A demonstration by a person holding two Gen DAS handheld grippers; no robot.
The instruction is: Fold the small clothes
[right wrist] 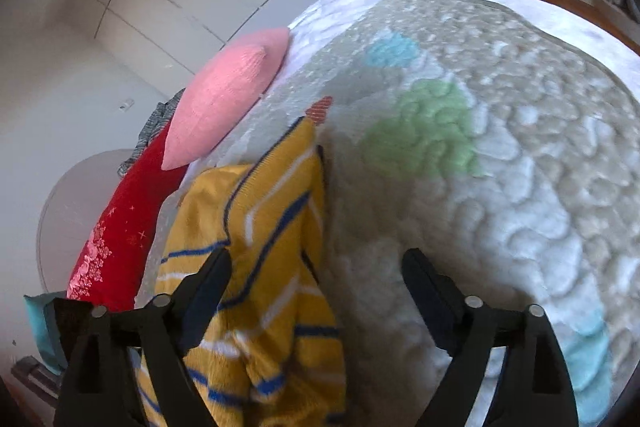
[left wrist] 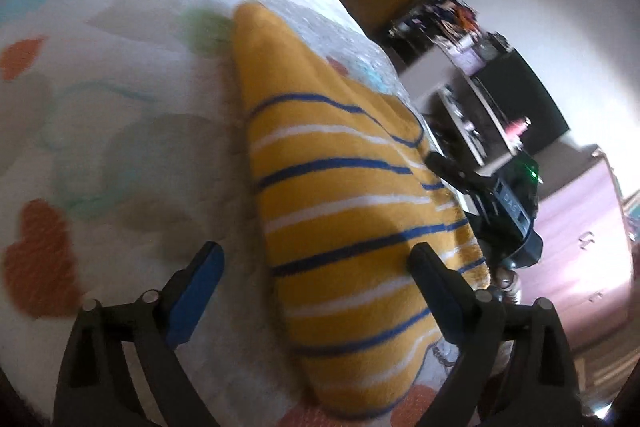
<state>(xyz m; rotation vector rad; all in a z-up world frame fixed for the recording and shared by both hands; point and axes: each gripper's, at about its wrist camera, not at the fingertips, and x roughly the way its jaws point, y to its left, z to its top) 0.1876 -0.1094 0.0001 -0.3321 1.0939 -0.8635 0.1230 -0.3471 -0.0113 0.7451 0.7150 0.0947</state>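
Both the left gripper [left wrist: 316,267] and right gripper [right wrist: 316,267] hang wide apart over the striped yellow top [left wrist: 340,211] lying on the quilt [left wrist: 120,115], so gripping an edge to fold looks next.

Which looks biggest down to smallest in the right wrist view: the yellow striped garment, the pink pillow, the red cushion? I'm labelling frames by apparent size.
1. yellow striped garment, though it lies nearest the camera, which inflates it.
2 and 3. red cushion and pink pillow look alike in size; I would not rank them.
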